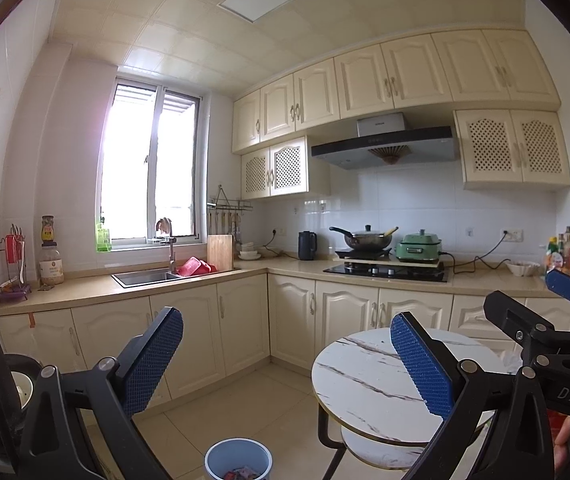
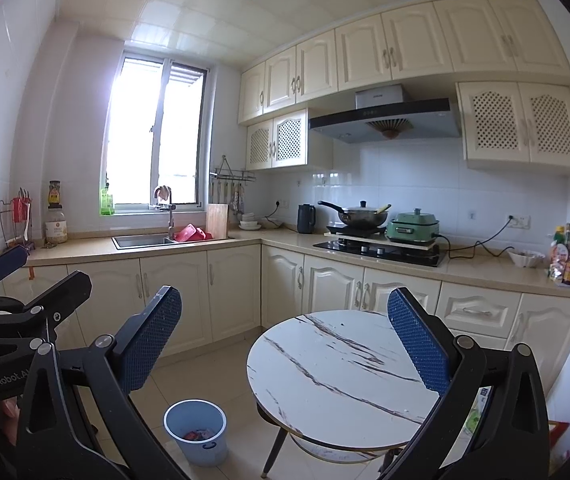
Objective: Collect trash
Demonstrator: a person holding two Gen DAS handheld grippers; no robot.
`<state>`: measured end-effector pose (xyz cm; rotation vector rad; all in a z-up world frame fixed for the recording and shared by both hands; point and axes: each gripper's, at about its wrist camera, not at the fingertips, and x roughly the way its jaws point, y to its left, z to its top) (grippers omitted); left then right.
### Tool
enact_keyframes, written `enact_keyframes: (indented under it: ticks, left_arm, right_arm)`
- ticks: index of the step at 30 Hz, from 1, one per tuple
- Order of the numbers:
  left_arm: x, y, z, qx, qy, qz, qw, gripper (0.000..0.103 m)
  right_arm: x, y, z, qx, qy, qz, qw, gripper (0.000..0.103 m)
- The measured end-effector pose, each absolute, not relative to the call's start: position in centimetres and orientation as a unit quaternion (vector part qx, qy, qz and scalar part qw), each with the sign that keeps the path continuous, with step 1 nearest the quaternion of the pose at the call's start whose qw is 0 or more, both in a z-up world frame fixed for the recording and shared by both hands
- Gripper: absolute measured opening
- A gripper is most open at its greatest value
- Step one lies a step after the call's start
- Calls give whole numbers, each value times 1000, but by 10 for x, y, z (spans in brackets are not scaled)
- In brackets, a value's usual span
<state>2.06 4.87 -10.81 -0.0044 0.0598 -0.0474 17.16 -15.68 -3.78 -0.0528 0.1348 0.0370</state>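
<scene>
Bin (image 1: 238,460) cut off by bottom edge, wrappers (image 2: 199,435) inside too small to identify, table's (image 2: 325,368) right side behind claw finger (image 2: 419,344)

One round marble-top table (image 2: 341,376), one blue trash bin (image 2: 196,432), one sink (image 2: 143,241), one kettle (image 2: 306,219), one wok (image 2: 361,216), one green electric pot (image 2: 413,227), one cutting board (image 2: 217,221), one white bowl (image 2: 525,258), and two stacked jars (image 2: 55,216).
</scene>
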Motion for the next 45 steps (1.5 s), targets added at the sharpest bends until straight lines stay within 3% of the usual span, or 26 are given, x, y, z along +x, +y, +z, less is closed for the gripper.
enact_keyframes:
  ticks: [45]
  left_arm:
    - [28, 73, -99, 0, 28, -30, 999, 102]
  right_arm:
    - [174, -156, -48, -29, 77, 15, 996, 103]
